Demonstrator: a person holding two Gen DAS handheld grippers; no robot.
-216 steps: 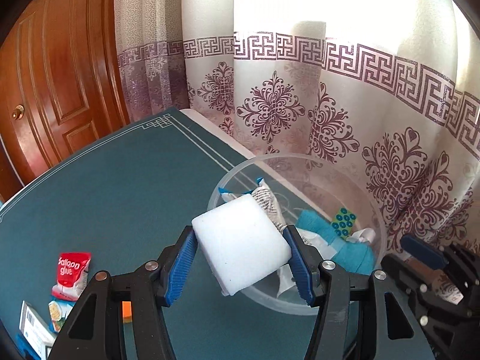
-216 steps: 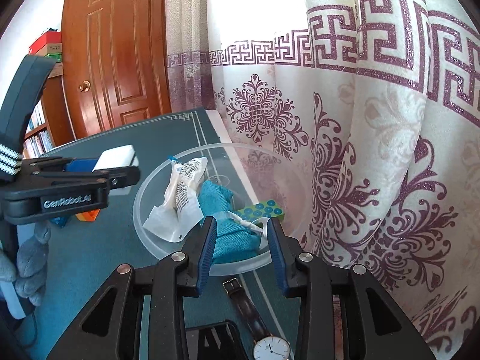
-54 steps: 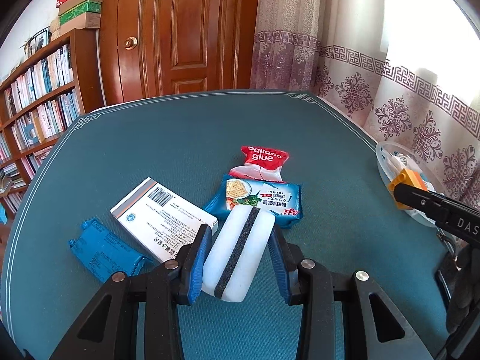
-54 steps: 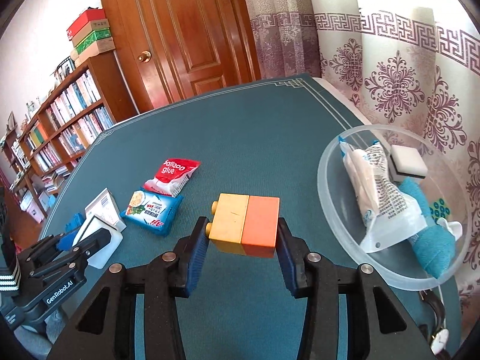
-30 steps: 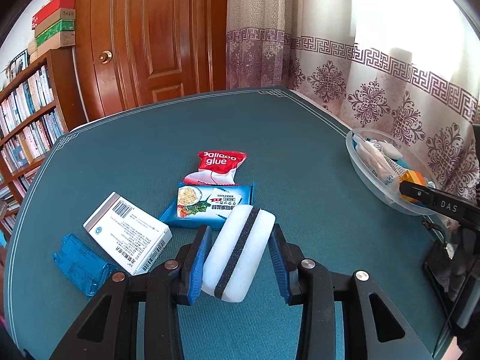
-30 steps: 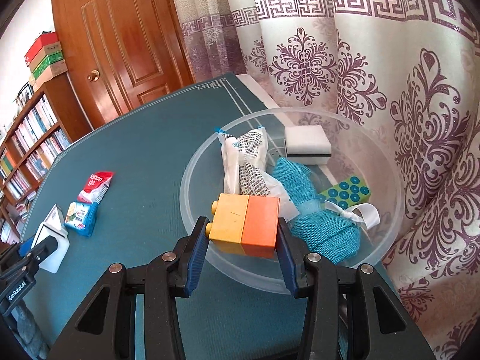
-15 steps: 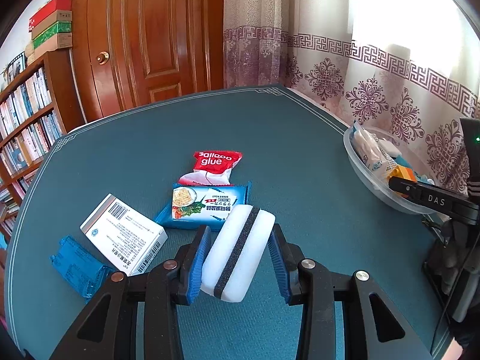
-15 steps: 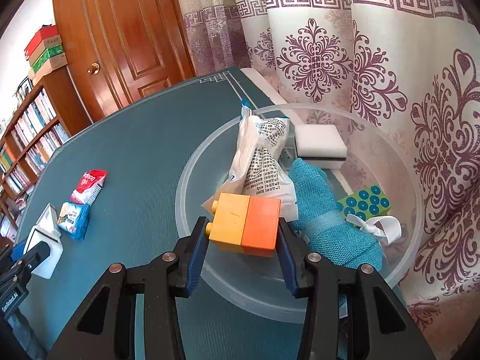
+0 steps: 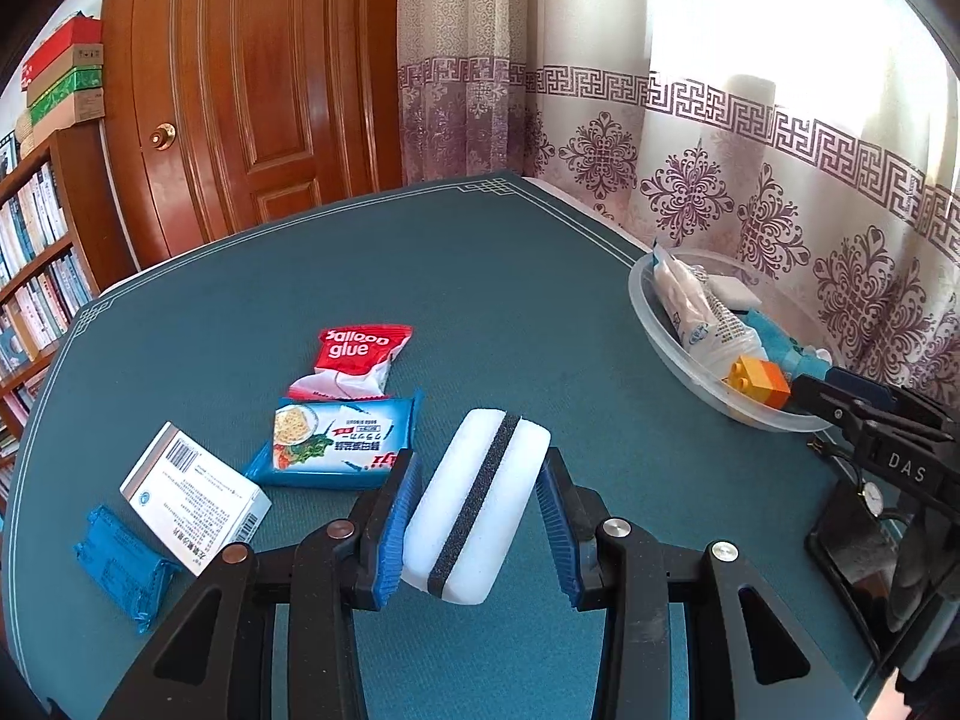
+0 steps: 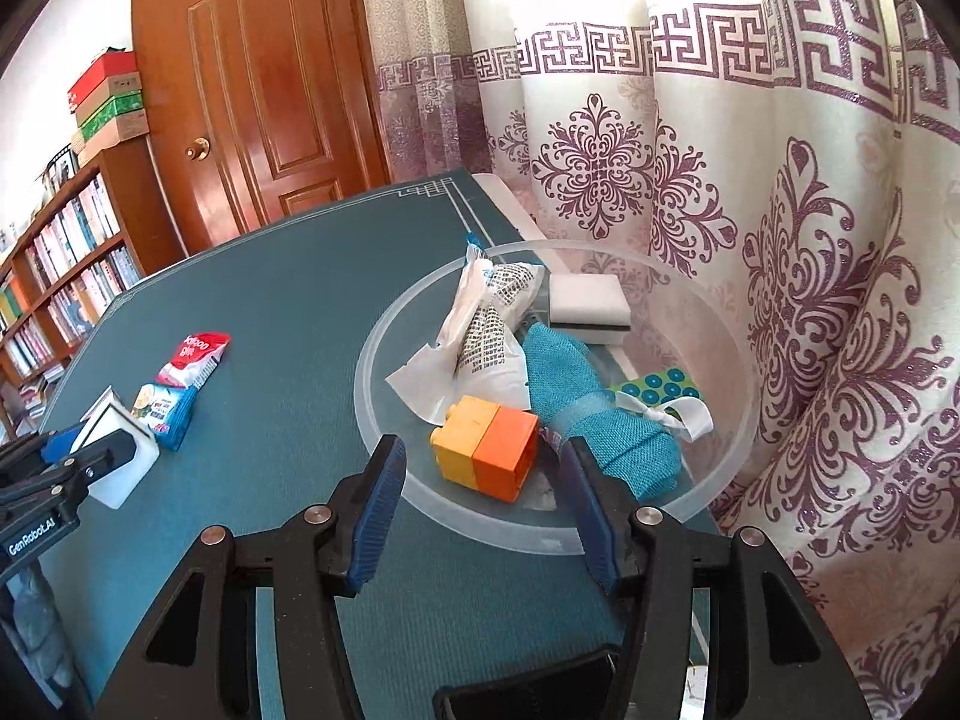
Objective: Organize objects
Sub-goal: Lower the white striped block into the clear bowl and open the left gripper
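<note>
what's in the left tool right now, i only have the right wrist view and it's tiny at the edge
Observer: The left tool is shut on a white sponge with a black middle layer, lifted over the teal table.
Operator: anything left on the table past the two packets
Observer: A white barcoded box leans on a blue packet at the near left.
Operator: did my block drop
Observer: Yes, the yellow-and-orange block lies inside the clear bowl; the right tool is opening, pads clear of it.
</note>
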